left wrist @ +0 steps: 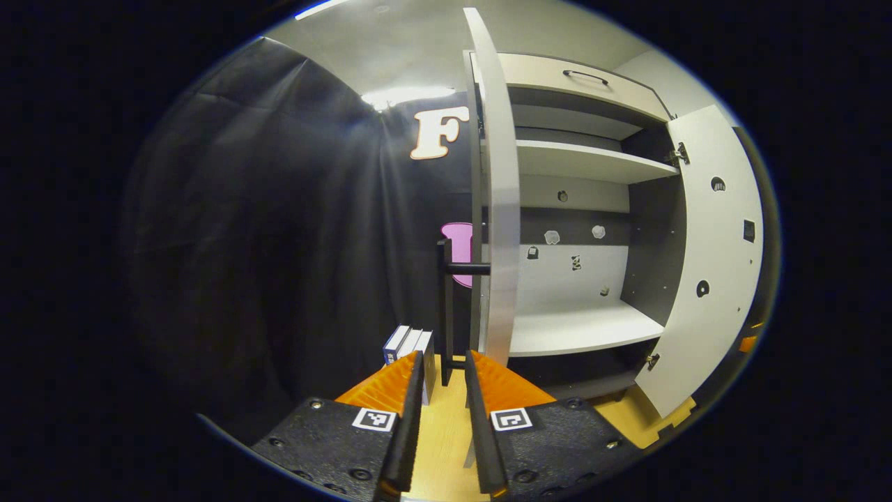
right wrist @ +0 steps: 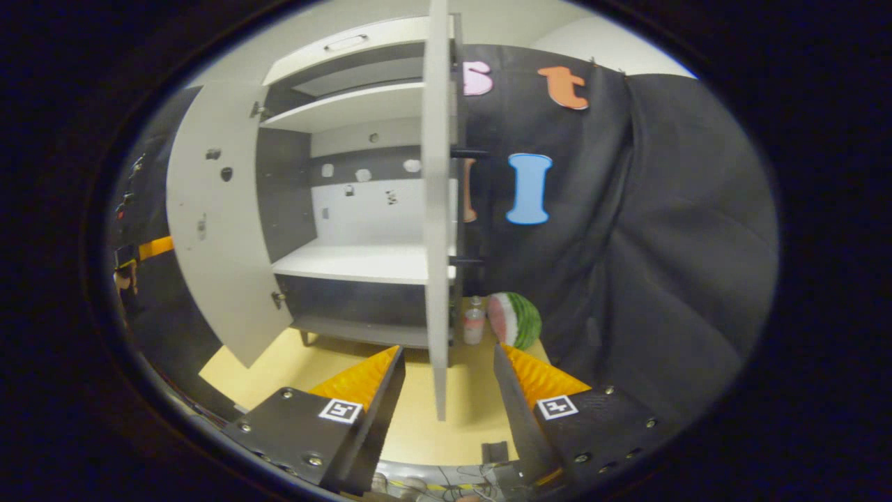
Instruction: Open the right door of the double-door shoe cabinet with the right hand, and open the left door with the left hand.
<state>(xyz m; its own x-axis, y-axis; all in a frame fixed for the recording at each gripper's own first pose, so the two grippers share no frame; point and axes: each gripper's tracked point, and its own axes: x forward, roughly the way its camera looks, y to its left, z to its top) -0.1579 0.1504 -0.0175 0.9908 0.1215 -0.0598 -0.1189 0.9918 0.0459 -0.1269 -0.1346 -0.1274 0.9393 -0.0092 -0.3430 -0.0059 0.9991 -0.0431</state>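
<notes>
Fingers of both grippers parted, holding nothing, at the open shoe cabinet (left wrist: 585, 209).

Left gripper (left wrist: 444, 362) straddles the left door's (left wrist: 500, 209) handle (left wrist: 446, 307) untouched; right gripper (right wrist: 446, 359) flanks the right door's (right wrist: 436, 209) edge, apart. Beyond that door, a watermelon (right wrist: 516, 319).

**What my two grippers look like up close**

Both look the same from where I sit. The left gripper (left wrist: 444, 390) has two wedge-shaped fingers with ribbed inner faces, bolted onto flat black plates dotted with small round screws. Each plate carries a little square black-and-white marker tag. The right gripper (right wrist: 447, 383) has the same build: ribbed wedges, black plates, screws, one tag per side.
</notes>
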